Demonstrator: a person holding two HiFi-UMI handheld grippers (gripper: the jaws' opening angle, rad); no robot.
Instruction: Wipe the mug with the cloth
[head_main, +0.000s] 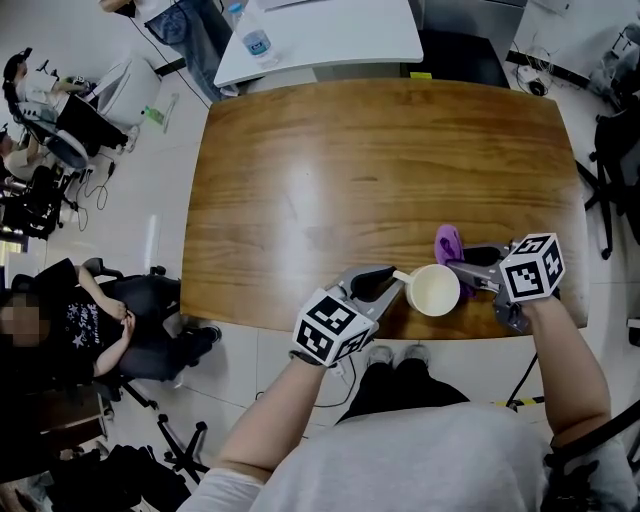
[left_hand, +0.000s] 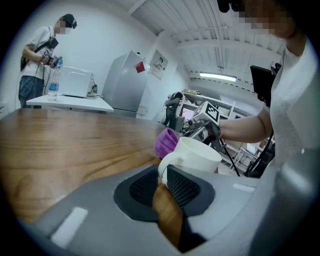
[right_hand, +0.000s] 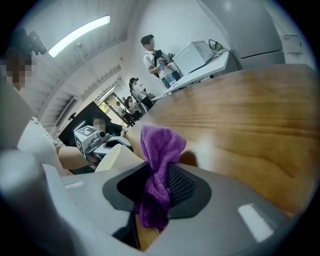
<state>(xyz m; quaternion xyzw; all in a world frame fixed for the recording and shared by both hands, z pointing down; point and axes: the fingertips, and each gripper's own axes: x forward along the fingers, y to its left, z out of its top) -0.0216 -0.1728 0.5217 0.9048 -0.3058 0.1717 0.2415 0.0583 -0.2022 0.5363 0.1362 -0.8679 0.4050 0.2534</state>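
A cream mug (head_main: 435, 290) stands upright near the wooden table's front edge. Its handle (left_hand: 165, 166) sits between the pads of my left gripper (head_main: 390, 282), which is shut on it. From the left gripper view the mug (left_hand: 197, 155) rises just beyond the jaws. A purple cloth (head_main: 449, 243) hangs from my right gripper (head_main: 470, 268), pinched between its pads. In the right gripper view the cloth (right_hand: 159, 167) bunches up above the jaws, with the mug's rim (right_hand: 114, 156) close at their left. The cloth sits right beside the mug's far-right side.
The wooden table (head_main: 380, 180) stretches away beyond the mug. A white table (head_main: 330, 35) with a water bottle (head_main: 256, 42) stands behind it. A seated person (head_main: 90, 320) and office chairs are at the left.
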